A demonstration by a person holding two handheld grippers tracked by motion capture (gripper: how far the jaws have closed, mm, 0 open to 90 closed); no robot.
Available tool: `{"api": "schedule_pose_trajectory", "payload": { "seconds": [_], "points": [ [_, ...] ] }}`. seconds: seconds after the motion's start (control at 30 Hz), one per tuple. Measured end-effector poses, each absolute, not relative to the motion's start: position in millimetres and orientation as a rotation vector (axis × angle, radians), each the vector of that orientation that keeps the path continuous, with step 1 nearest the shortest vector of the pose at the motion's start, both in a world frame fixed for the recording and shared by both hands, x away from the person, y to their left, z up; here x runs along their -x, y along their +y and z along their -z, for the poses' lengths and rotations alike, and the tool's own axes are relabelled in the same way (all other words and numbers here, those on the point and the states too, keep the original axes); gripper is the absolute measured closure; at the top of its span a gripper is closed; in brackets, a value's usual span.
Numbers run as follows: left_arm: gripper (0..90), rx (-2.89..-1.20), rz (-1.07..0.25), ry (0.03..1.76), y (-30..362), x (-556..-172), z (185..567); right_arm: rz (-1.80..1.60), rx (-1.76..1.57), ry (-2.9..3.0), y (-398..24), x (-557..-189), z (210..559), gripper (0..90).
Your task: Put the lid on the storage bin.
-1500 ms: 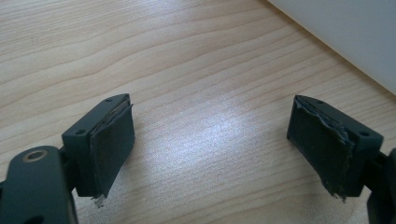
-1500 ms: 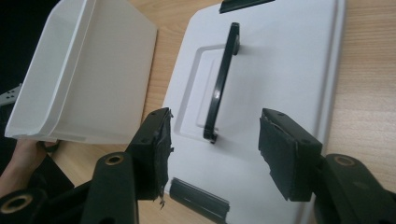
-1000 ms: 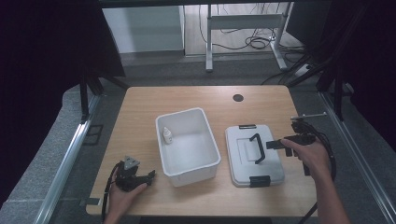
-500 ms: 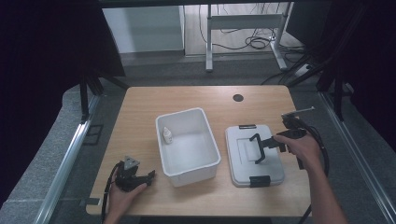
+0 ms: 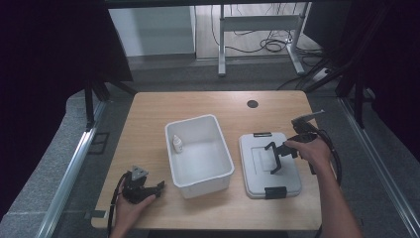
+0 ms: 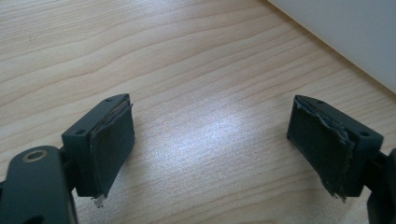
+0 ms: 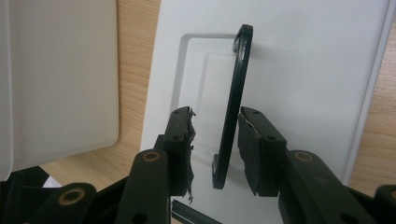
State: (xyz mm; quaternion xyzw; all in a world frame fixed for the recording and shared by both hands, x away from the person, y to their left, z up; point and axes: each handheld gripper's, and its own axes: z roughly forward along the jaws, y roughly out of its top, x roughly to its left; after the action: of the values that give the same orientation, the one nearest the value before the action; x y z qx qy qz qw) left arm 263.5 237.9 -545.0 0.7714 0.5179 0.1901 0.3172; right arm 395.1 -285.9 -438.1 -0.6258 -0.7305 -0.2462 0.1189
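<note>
Nearest the person, the left gripper [image 5: 157,188] rests low on the bench [image 5: 148,114] at its near left corner, just beside the front corner of the white bin [image 5: 215,174]; in the left gripper view its two fingers [image 6: 109,144] stand wide apart over bare wood with nothing between them, so this hand looks idle for now. A little farther in and to the right, the grey lid [image 5: 289,186] lies flat on the bench beside the bin, apart from it, with a black latch at its near edge and another at its far edge. Its black handle [image 5: 274,157] is tipped up on edge, and the right gripper [image 5: 275,154] has come in over it: in the right gripper view the handle bar [image 7: 235,100] stands between the fingers [image 7: 254,140], which are close on either side but show a slim gap, so they look about to close rather than clamped. The bin itself sits open at mid-bench, with a small white bottle [image 5: 177,144] upright in its far left corner. Judging from this layout, the work in hand is putting the lid on the bin: the bottle is already inside and the handle is raised and lined up for a grasp, while gripping it, lifting the lid, carrying it across, seating it and perhaps latching it all remain.
</note>
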Motion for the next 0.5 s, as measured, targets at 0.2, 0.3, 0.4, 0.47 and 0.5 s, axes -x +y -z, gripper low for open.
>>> {"api": "schedule_pose_trajectory", "payload": {
  "seconds": [0.2, 0.3, 0.4, 0.47, 0.5],
  "points": [
    [14.7, -2.029, -0.502, 1.365, 238, -263, 545, 0.652, 1.839, -2.133, -281, -402, 445, 67.1],
    [14.7, -2.033, -0.502, 1.364, 238, -263, 545, 0.617, 1.856, -2.129, -280, -406, 449, 68.3],
    [14.7, -2.030, -0.503, 1.365, 238, -263, 545, 0.567, 1.861, -2.111, -279, -410, 458, 73.4],
    [14.7, -2.032, -0.502, 1.363, 238, -263, 545, 0.554, 1.858, -2.108, -277, -411, 461, 75.0],
    [14.7, -2.032, -0.501, 1.363, 238, -263, 545, 0.554, 1.858, -2.108, -277, -411, 461, 75.0]
  ]
}}
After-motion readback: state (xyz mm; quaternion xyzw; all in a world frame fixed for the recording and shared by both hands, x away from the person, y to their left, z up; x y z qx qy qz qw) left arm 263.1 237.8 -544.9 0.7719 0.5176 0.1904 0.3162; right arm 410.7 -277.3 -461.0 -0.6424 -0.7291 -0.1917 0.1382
